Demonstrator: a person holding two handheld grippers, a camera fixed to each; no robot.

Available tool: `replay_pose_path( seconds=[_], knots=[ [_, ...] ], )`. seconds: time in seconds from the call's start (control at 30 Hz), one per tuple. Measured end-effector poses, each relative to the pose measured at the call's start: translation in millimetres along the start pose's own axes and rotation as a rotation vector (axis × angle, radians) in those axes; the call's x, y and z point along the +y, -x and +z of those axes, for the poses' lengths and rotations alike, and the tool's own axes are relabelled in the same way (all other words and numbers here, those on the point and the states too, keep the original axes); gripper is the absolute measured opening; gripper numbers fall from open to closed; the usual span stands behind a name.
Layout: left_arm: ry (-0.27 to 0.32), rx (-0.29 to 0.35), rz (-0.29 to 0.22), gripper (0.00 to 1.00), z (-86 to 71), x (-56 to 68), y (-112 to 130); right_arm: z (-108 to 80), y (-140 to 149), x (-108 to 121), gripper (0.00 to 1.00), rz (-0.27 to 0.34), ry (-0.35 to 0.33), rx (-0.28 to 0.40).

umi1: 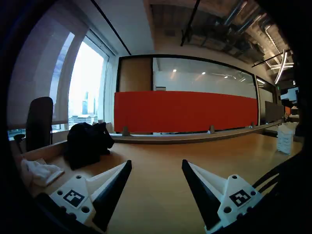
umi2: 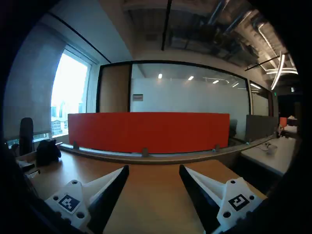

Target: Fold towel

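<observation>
Now, left gripper (umi1: 156, 161), right gripper (umi2: 153, 167), jaws apart

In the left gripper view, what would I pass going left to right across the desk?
crumpled white cloth → black bag → orange partition → white stack

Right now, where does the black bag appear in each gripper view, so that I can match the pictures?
Left gripper view: the black bag sits at the left, on the wooden desk.
Right gripper view: the black bag is smaller, near the far left edge, on the same desk.
Shared landmark: the red divider panel behind the desk; in both views the bag lies left of its left end.
</observation>
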State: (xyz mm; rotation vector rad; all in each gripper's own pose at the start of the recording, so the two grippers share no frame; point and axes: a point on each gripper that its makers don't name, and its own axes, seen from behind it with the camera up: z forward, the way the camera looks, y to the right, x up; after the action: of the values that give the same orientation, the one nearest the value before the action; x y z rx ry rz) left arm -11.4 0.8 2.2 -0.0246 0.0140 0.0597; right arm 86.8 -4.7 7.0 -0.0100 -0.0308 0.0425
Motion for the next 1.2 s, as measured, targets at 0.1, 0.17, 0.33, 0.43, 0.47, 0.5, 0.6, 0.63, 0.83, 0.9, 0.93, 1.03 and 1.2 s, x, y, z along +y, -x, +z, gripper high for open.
replay_pose_path(
  seconds=[0.1, 0.17, 0.33, 0.43, 0.47, 0.5, 0.6, 0.63, 0.83, 0.9, 0.93, 1.03, 1.2],
  knots=[
    [0.001, 0.001, 0.005, 0.95, 0.3, 1.0, -0.3, 0.4, 0.5, 2.0, 1.00, 0.002, 0.003, 0.000],
    [0.001, 0.000, 0.004, 0.95, 0.5, 1.2, -0.5, 0.2, 0.1, 3.9, 1.00, 0.005, 0.005, 0.003],
    [0.001, 0.000, 0.003, 0.97, 0.6, 1.1, -0.2, 0.6, -2.0, 12.4, 1.00, 0.006, 0.015, 0.010],
    [0.000, -0.001, 0.003, 0.97, 0.5, 0.7, 0.0, 1.4, -3.8, 17.0, 1.00, 0.001, 0.019, 0.015],
    [0.000, -0.001, 0.003, 0.97, 0.4, 0.6, 0.0, 1.5, -4.2, 18.0, 1.00, -0.001, 0.018, 0.017],
    [0.000, -0.001, 0.004, 0.97, 0.3, 0.6, -0.1, 1.7, -4.3, 19.4, 1.00, -0.004, 0.017, 0.020],
    [0.000, -0.001, 0.004, 0.96, 0.4, 0.5, -0.2, 2.1, -2.3, 24.3, 1.00, -0.006, 0.022, 0.028],
    [0.000, -0.001, 0.004, 0.97, 0.4, 0.6, -0.3, 2.0, -0.7, 26.1, 1.00, -0.003, 0.025, 0.030],
    [0.000, -0.001, 0.004, 0.96, 0.5, 0.9, -0.7, 1.3, 13.8, 33.8, 1.00, 0.014, 0.030, 0.040],
    [0.000, -0.001, 0.003, 0.96, 0.4, 0.9, -0.7, 1.0, 20.4, 34.8, 1.00, 0.018, 0.028, 0.045],
    [0.000, -0.001, 0.004, 0.96, 0.4, 0.9, -0.7, 0.9, 24.2, 34.7, 1.00, 0.020, 0.025, 0.048],
    [0.000, -0.001, 0.004, 0.96, 0.4, 0.9, -0.7, 1.0, 37.6, 34.7, 1.00, 0.032, 0.020, 0.050],
    [0.000, -0.001, 0.004, 0.96, 0.1, 0.7, -1.0, 2.4, 64.3, 35.9, 1.00, 0.049, 0.024, 0.038]
  ],
)
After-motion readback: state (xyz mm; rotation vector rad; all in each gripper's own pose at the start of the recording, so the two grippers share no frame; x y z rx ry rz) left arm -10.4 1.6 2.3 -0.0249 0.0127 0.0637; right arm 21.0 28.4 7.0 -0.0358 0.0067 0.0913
